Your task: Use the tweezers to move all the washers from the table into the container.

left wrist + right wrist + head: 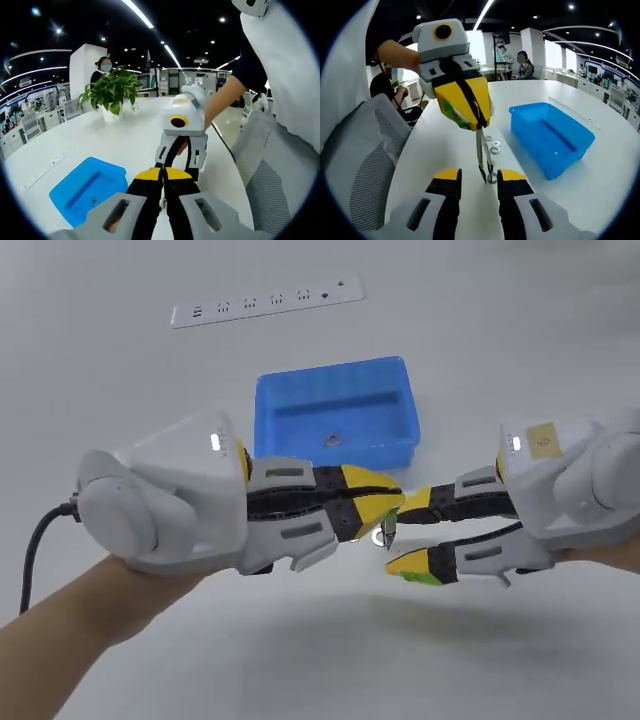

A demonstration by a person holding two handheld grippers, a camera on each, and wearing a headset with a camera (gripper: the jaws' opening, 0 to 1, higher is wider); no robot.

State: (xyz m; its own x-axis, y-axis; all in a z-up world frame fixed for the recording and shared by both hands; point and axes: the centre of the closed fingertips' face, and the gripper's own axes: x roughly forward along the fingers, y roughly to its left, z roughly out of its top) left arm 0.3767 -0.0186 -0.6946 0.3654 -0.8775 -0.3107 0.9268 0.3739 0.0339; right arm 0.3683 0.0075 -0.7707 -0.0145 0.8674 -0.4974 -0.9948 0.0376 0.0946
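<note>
My left gripper [372,502] is shut on thin metal tweezers [482,150], which point down at the white table. The tweezer tips touch a small metal washer [492,178]; I cannot tell whether it is pinched or lying on the table. Three more washers [495,148] lie just beyond it. My right gripper [400,536] stands open facing the left one, its jaws either side of the tweezer tips [388,536]. The blue container [335,410] sits behind both grippers with one washer [331,440] inside. In the left gripper view my own jaws [163,175] are pressed together.
A white power strip [265,302] lies at the table's far side behind the container. A potted plant [112,92] stands further along the table. A grey mesh chair [365,150] is at the table's edge, and people sit in the background.
</note>
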